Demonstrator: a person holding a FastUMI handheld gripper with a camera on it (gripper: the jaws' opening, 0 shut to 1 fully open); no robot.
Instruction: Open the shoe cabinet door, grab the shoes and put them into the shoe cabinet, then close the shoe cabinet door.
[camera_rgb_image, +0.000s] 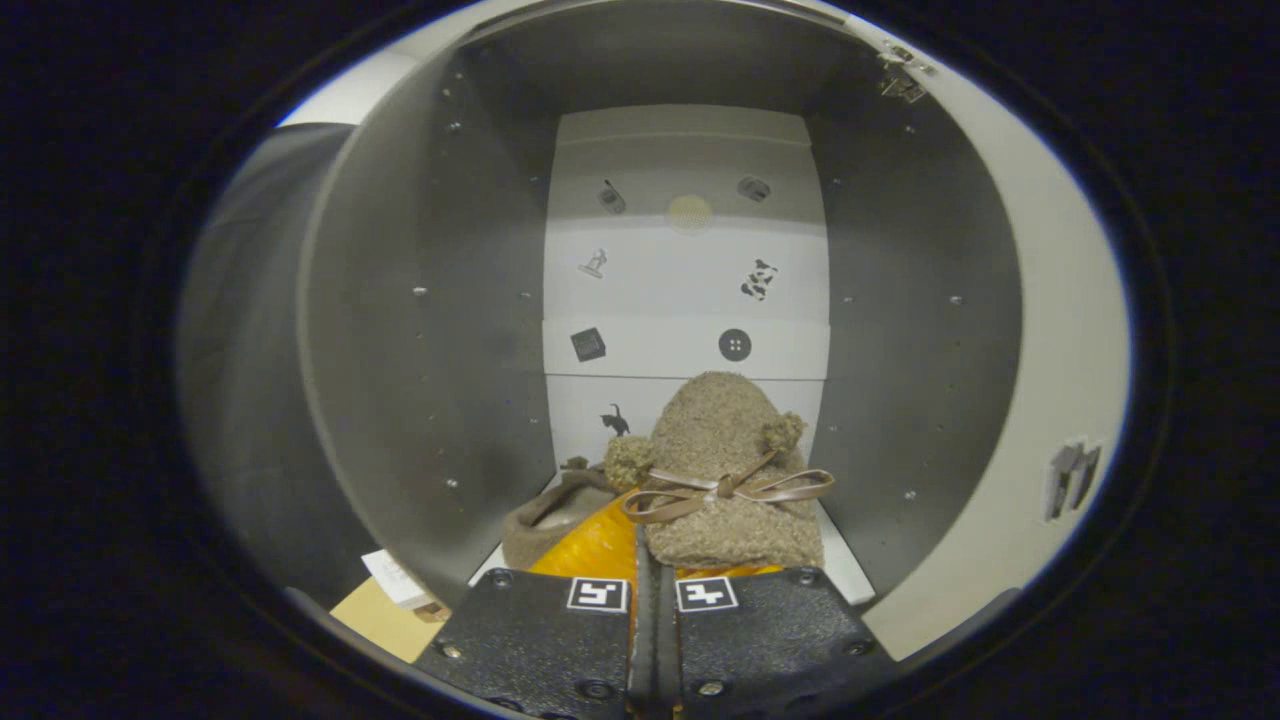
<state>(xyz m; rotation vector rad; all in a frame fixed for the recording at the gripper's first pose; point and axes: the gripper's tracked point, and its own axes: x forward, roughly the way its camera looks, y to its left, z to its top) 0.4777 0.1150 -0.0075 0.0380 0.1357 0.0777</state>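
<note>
Gripper view puts me inside the open shoe cabinet (900, 330), its back panel (686, 290) beyond. I hold a fuzzy tan shoe (725, 480) just ahead, long axis pointing inward; the gripper (652, 590) is clenched on its yellow lining (600, 545).

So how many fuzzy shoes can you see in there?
2. One shoe stands toe-up inside the cabinet, just ahead of the closed gripper fingers; the other shoe lies beside it, partly hidden.
</note>
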